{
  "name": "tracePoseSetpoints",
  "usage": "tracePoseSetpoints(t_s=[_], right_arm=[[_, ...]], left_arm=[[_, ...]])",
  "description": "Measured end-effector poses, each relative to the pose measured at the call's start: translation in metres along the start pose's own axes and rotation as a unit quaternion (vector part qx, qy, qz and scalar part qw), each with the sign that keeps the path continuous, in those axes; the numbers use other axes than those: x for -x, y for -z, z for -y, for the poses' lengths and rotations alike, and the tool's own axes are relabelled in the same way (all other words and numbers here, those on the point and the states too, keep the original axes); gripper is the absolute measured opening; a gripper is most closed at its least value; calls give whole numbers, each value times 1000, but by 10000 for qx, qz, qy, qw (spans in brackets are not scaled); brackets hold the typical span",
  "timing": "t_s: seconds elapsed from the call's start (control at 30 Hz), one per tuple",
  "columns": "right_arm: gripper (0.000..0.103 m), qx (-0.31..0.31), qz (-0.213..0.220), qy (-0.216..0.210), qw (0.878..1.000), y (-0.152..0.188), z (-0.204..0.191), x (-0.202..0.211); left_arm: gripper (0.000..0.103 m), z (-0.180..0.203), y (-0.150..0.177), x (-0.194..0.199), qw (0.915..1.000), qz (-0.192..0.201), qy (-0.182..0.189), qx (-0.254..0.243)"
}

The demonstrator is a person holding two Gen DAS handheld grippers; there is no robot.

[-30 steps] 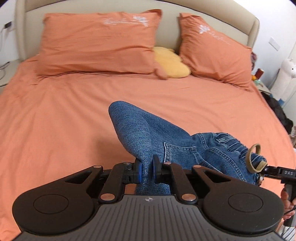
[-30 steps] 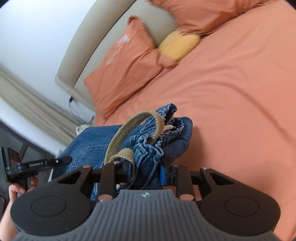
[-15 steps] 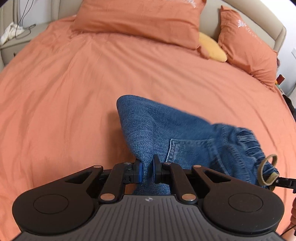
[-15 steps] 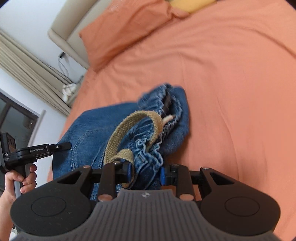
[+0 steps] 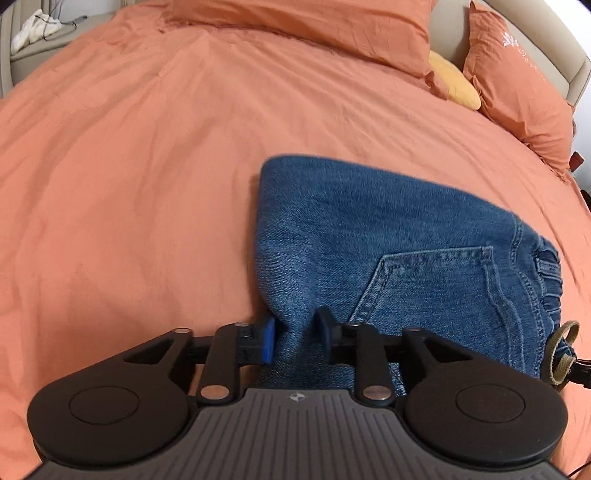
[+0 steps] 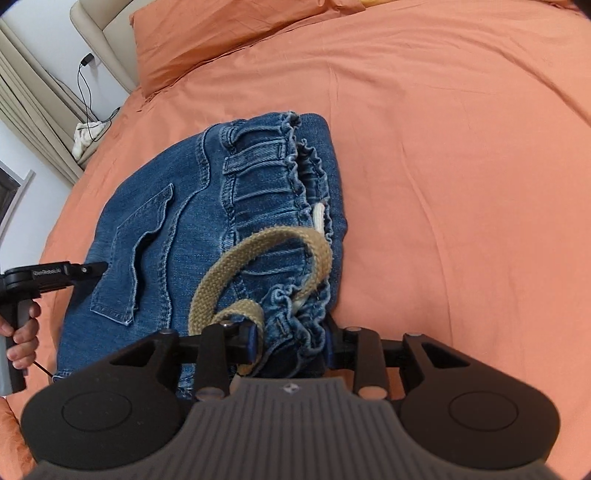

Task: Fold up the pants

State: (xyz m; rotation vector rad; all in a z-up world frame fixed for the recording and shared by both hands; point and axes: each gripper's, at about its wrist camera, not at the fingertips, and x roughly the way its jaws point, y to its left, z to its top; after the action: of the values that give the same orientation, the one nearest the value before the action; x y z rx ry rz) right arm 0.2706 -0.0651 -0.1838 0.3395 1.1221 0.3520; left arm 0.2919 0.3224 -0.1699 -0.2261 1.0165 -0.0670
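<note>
Left wrist view: my left gripper pinches the jeans' near fold; right gripper clamps the bunched waistband, low over the bed.

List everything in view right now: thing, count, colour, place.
jeans: 1, blue denim, folded on the bed, held at both ends
drawstring: 1, khaki, looped at the waistband
bed cover: 1, orange, under the jeans
pillows: 2, orange, at the headboard
cushion: 1, yellow, between the pillows
headboard: 1, beige, behind the pillows
white cloth: 1, beside the bed
left hand-held gripper: 1, black, blue pads, around a denim fold
right hand-held gripper: 1, black, around waistband and drawstring
person's hand: 1, on the left handle
</note>
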Motion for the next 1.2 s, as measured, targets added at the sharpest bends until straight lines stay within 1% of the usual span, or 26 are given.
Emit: tracePoseSetpoints(t_s=[0.03,0.07,0.1,0.17,0.23,0.27,0.3,0.37,0.43,0.47,0.53,0.63,0.77,0.9,1.03,1.1,1.13,1.2], right_arm=[[38,28,34,32,10000,-1,0,3],[41,34,94,57,9999,-3,-4,6],[47,51,168,91,9998,-3,-4,12],[47,194,356,218,9989,0,-8,27],[46,548,632,432,9956,5,-17,44],[44,827,797,581,9917,9,-28,50],[43,1140,976,717,9861,14,-37,56],[33,1744,1255,850,9729,24,-57,64],[22,2203,1357,873,9620,34,-72,64],[20,2356,1334,852,9589,36,-77,60],[16,2493,1236,857,9567,41,-82,51],[16,2446,1043,962,9592,43,-79,31],[16,2382,825,1048,9620,46,-72,12],[16,2298,705,1018,9653,43,-67,2],[16,2326,685,992,9651,44,-64,-4],[16,2281,627,978,9667,41,-64,-4],[16,2217,551,961,9688,37,-64,-3],[16,2112,368,915,9724,27,-64,1]], left_arm=[[39,0,0,8,10000,52,-66,-23],[39,1,3,17,9997,144,-161,-94],[39,1,6,27,9993,239,-232,-178],[39,4,15,49,9982,404,-320,-301],[37,9,28,68,9969,559,-370,-424],[31,11,35,74,9963,592,-391,-486],[28,14,43,80,9957,615,-424,-539],[20,20,59,84,9944,641,-530,-653],[15,24,74,81,9933,590,-677,-729],[12,25,77,76,9937,521,-691,-712],[12,23,86,68,9945,442,-712,-626],[12,15,98,54,9956,295,-786,-408],[12,12,105,42,9954,270,-882,-263],[11,20,104,35,9922,207,-1142,-445],[11,24,107,33,9905,215,-1294,-402],[11,30,107,34,9876,178,-1471,-518],[10,35,105,35,9853,146,-1581,-626],[6,42,103,42,9831,103,-1676,-728]])
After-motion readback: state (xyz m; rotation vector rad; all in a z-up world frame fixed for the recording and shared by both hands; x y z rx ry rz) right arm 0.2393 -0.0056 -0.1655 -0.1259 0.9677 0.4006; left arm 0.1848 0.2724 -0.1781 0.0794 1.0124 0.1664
